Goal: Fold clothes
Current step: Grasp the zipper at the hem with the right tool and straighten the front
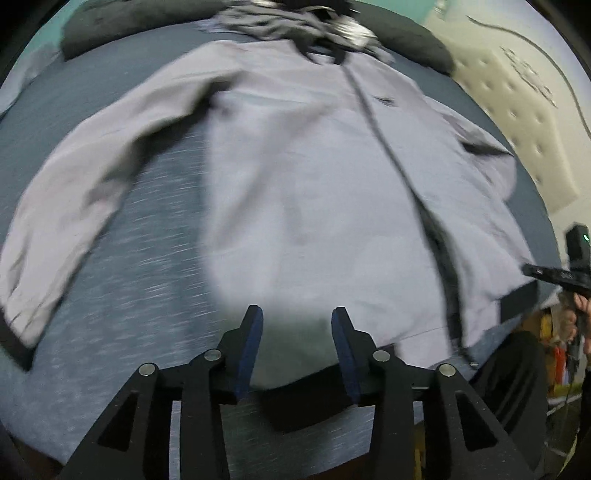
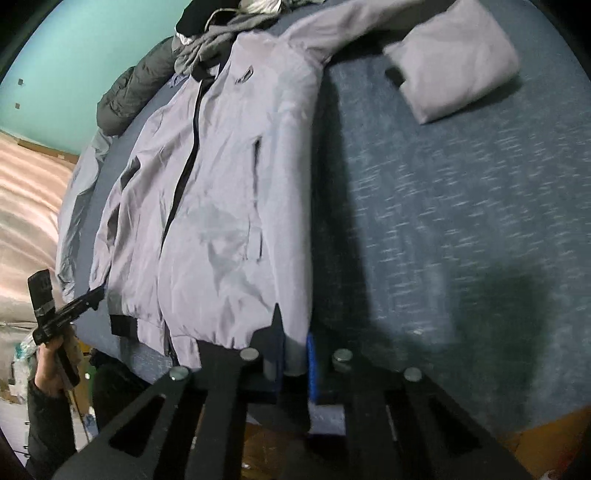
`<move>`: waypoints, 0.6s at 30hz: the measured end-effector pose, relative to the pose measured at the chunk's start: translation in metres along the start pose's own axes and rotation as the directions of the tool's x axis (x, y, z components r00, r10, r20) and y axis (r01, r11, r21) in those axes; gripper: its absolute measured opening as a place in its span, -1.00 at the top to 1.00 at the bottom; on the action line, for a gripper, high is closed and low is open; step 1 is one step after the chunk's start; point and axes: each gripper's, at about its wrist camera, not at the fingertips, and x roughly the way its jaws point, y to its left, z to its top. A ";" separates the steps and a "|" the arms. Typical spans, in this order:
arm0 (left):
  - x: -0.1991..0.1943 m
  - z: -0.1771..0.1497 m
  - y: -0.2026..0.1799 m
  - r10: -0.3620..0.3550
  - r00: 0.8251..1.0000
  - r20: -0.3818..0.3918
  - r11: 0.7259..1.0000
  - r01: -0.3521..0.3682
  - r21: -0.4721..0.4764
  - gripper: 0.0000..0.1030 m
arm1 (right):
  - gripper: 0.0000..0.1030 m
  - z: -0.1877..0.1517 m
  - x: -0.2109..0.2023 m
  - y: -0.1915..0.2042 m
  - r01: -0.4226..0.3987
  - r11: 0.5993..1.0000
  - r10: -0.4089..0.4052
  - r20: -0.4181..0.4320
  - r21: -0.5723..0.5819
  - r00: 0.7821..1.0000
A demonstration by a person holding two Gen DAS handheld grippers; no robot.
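Observation:
A light grey zip jacket lies front up on a blue-grey bed, its black zip running down the middle. One sleeve stretches out to the left in the left wrist view. My left gripper is open and empty just above the jacket's bottom hem. In the right wrist view the jacket fills the left half, with its far sleeve and cuff at the top right. My right gripper is shut on the jacket's bottom hem corner.
A heap of dark and grey clothes lies beyond the jacket's collar, also seen in the right wrist view. The bed cover spreads to the right. The other gripper, held in a hand, shows at each view's edge.

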 end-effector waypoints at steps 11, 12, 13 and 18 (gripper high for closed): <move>0.000 -0.024 0.040 -0.003 1.000 -0.025 0.999 0.001 -0.051 0.14 | 0.71 0.026 -0.024 0.022 0.107 0.994 -0.106 0.122 0.001 0.987; 0.000 -0.024 0.041 -0.002 1.000 -0.024 0.999 0.001 -0.053 0.14 | 0.68 0.030 -0.026 0.028 0.087 0.996 -0.085 0.126 -0.007 0.988; 0.001 -0.024 0.040 -0.002 1.000 -0.022 0.999 0.001 -0.054 0.14 | 0.63 0.033 -0.021 0.039 0.056 0.998 -0.053 0.116 -0.023 0.992; -0.005 -0.023 0.033 -0.010 1.000 -0.003 0.999 0.009 -0.049 0.12 | 0.25 0.041 0.026 0.094 -0.064 0.990 0.065 0.001 -0.125 0.998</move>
